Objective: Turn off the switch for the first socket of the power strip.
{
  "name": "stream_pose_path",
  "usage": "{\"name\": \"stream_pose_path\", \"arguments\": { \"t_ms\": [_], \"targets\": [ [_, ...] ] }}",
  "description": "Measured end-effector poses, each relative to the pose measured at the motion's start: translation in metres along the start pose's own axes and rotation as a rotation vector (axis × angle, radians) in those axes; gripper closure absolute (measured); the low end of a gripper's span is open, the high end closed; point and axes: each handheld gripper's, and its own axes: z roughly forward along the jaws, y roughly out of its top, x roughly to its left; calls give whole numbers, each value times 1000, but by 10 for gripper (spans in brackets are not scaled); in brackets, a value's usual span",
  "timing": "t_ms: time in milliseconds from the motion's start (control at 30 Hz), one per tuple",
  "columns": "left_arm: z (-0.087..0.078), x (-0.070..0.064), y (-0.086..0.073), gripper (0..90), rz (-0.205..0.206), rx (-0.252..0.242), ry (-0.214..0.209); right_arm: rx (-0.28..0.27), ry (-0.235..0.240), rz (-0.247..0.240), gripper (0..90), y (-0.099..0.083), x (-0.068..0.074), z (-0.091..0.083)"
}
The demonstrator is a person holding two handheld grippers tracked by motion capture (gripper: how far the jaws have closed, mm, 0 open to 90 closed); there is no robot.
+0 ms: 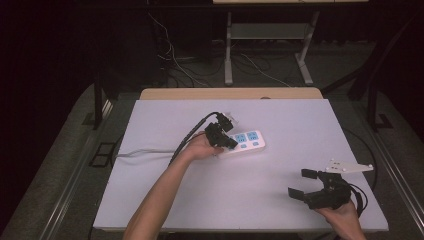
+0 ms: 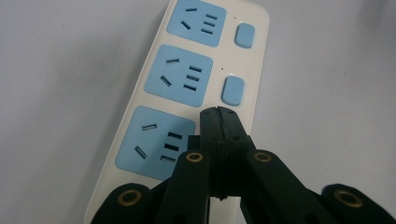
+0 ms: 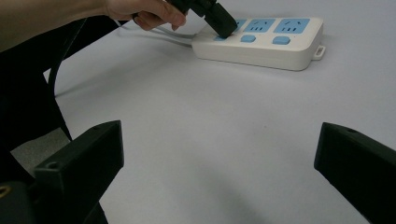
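High view: the power strip [image 1: 246, 141] lies mid-table; the left gripper [image 1: 231, 143] touches its near end, likely pressing a switch.

Left gripper view: jaws pressed together, tips over the third button; the next button [image 2: 232, 90] stays clear.

Right gripper view: the right gripper [image 3: 219, 154] idles, spread wide, well apart; nothing blocks the way.

power strip [image 2: 187, 88] near end cut off, third switch hidden behind left gripper [image 2: 218, 114]
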Motion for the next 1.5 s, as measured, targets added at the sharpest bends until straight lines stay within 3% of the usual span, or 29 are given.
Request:
{"name": "stream_pose_path", "arguments": {
  "t_ms": [67,167,600,700,867,1033,1133,1233,1500],
  "targets": [
    [0,-3,0,900,19,2,19,-8,-2,-1,11,0,0,-2],
    [0,0,-5,900,-20,-36,1,-21,-5,0,11,0,0,-5],
    [-1,0,-19,900,-56,-124,-7,-35,-9,4,11,0,-1,-8],
    [-2,-2,-22,900,-41,-127,0,-38,-10,9,11,-1,-2,-9],
    [-6,0,-25,900,-63,-120,-33,-43,-10,11,11,0,-2,-9],
    [-9,1,-25,900,-59,-102,3,-40,-9,11,11,0,-3,-7],
    [-9,2,-25,900,-69,-103,3,-43,-9,16,11,0,-3,-7],
    [-14,2,-23,899,-68,-115,33,-46,-10,19,11,0,-3,-8],
    [-25,3,-24,898,-69,-134,39,-50,-13,25,11,0,-5,-9]
  ]
}}
